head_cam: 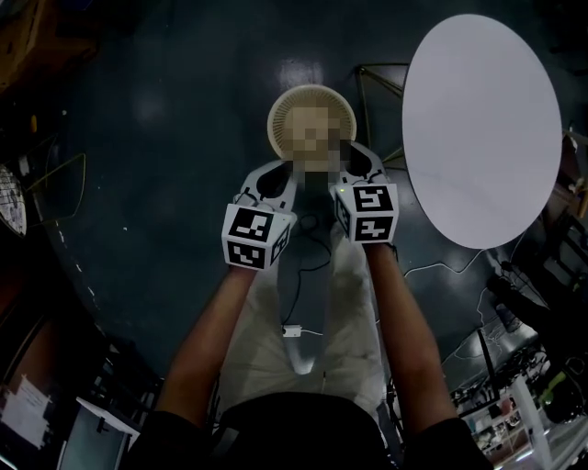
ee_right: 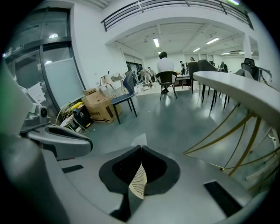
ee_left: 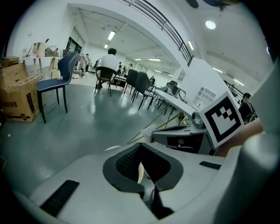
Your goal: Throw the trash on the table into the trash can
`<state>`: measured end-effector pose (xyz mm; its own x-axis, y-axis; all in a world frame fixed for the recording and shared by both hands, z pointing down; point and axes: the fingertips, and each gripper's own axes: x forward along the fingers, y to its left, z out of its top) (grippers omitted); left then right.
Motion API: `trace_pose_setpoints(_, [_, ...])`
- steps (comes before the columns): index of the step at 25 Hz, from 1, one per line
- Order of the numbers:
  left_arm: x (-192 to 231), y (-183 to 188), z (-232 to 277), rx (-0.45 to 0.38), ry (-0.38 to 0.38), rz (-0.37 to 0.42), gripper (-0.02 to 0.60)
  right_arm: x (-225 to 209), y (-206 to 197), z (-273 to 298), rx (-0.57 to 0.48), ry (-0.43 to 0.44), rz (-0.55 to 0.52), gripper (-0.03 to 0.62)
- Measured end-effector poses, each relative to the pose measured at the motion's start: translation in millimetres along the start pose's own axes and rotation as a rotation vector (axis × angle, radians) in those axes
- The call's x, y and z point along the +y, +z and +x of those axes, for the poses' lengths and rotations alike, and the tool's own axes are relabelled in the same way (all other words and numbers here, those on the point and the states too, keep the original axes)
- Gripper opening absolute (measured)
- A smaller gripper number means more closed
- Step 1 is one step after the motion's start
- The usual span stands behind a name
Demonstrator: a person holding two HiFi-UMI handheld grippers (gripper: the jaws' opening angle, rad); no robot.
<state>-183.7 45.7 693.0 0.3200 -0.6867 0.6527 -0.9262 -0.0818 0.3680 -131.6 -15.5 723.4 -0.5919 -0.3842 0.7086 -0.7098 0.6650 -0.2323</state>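
Dim head view; bright, fisheye-warped gripper views.

It was a big open-plan office hall. A glossy grey floor (ee_left: 87, 122) ran to rows of desks with dark chairs (ee_left: 139, 83) and a seated person (ee_left: 109, 61) at upper centre. Strip lights (ee_left: 111, 35) hung above, cardboard boxes (ee_right: 100, 107) stood at left, and a mezzanine railing (ee_right: 175, 6) crossed the top.
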Motion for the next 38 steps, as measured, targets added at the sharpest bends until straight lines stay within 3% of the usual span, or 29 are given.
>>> trace_pose_setpoints(9, [35,-61,48,0.049,-0.001,-0.011,0.014,-11,-55,60,0.035,0.004,-0.008,0.023])
trace_pose_setpoints(20, [75,-107,90,0.094,0.002,0.0,0.014,-13,-113,123,0.099,0.014,0.007,0.023])
trace_pose_setpoints(30, [97,-132,113,0.114,-0.001,0.01,0.014,-24,-159,164,0.15,-0.009,0.023,0.023])
trace_pose_setpoints(38, [102,-133,114,0.119,0.001,0.02,0.014,-31,-169,168,0.161,-0.029,0.043,0.026])
